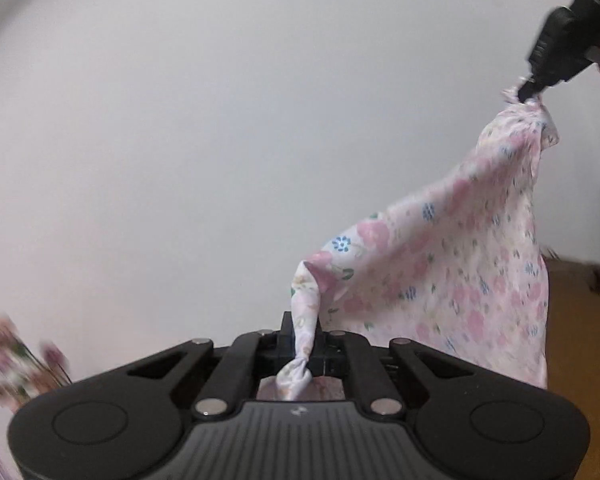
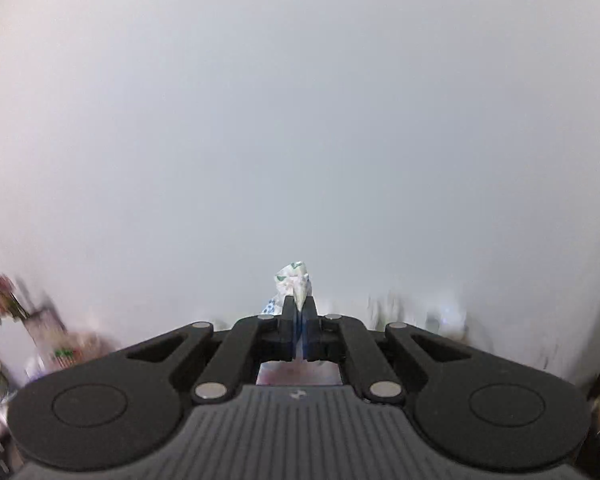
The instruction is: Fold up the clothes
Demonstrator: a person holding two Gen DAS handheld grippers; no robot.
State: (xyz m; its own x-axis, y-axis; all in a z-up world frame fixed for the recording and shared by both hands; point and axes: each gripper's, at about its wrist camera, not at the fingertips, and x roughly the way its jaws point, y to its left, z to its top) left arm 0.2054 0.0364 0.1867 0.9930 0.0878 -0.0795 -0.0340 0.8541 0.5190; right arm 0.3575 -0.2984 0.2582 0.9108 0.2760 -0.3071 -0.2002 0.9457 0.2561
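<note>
Floral garment (image 1: pixel 460 264) spans both grippers in left view; right view shows only a pinched tip.

My left gripper (image 1: pixel 303 344) sits raised at six o'clock, jaws pinched tight on a twisted corner of the floral garment (image 1: pixel 452 264). My right gripper (image 1: pixel 530 90) hangs at two o'clock, clamped on another corner.

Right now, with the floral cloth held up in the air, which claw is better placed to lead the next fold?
Right, tentatively. The right claw pinches the floral cloth at its high corner, so most fabric hangs below it; the left claw grips a twisted lower corner.
</note>
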